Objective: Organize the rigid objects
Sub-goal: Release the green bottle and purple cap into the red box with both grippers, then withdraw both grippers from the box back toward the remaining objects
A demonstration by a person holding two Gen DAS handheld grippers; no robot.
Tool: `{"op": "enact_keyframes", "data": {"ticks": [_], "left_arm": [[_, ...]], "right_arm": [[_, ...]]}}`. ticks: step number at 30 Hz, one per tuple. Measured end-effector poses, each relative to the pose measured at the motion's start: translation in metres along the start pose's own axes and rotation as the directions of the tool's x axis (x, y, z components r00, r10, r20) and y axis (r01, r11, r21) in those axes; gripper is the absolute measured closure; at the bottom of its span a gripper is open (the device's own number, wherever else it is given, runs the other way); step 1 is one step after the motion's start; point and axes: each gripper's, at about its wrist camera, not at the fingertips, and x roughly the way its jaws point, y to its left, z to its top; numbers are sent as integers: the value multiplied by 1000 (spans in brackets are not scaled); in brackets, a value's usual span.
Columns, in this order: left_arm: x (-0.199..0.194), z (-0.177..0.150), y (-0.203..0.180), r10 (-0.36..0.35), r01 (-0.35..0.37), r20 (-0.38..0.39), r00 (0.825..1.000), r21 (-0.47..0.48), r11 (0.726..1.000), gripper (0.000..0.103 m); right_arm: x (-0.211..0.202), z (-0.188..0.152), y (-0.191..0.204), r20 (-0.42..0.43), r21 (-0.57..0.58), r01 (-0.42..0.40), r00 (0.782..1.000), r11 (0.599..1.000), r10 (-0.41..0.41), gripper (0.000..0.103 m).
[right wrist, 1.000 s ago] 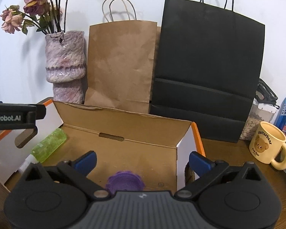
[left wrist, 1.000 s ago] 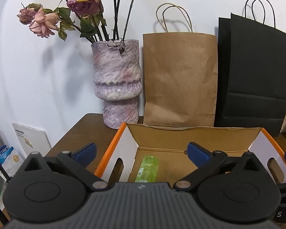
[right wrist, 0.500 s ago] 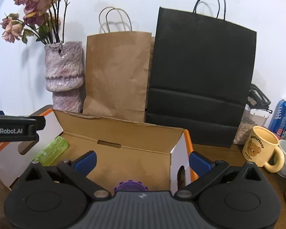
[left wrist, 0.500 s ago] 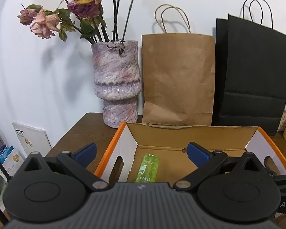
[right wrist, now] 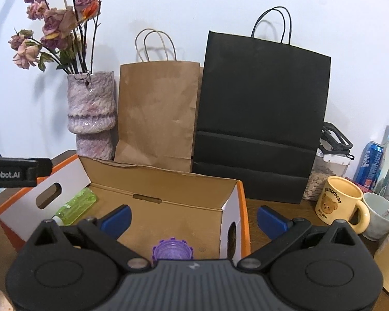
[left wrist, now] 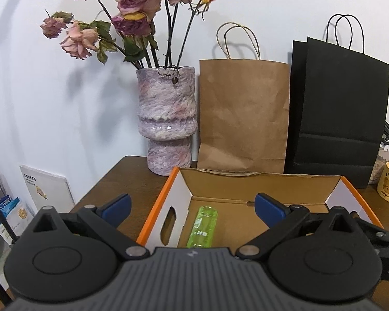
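An open cardboard box with orange-edged white end flaps [left wrist: 180, 199] sits on the dark wooden desk [left wrist: 122, 178]. Inside it, a translucent green plastic bottle [left wrist: 202, 226] lies on its side near the left end wall, and a purple ridged round object [right wrist: 171, 250] rests on the box floor toward the right end (partly hidden by the tool body). The left gripper [left wrist: 192, 206] hovers over the box, its blue-padded fingers spread wide and empty. The right gripper [right wrist: 193, 217] hangs likewise, fingers wide apart, gripping nothing. Behind the box stand a mottled purple ceramic vase [left wrist: 167, 119], a brown paper bag [left wrist: 243, 114] and a black paper bag [left wrist: 337, 114].
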Motion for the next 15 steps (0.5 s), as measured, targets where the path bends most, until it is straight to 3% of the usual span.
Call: {"op": "enact_keyframes", "data": {"ticks": [15], "left_arm": [[-47, -15, 6, -15, 15, 30, 999, 6, 1000, 0]], "right_arm": [[-48, -16, -6, 21, 13, -10, 1000, 1000, 10, 0]]}}
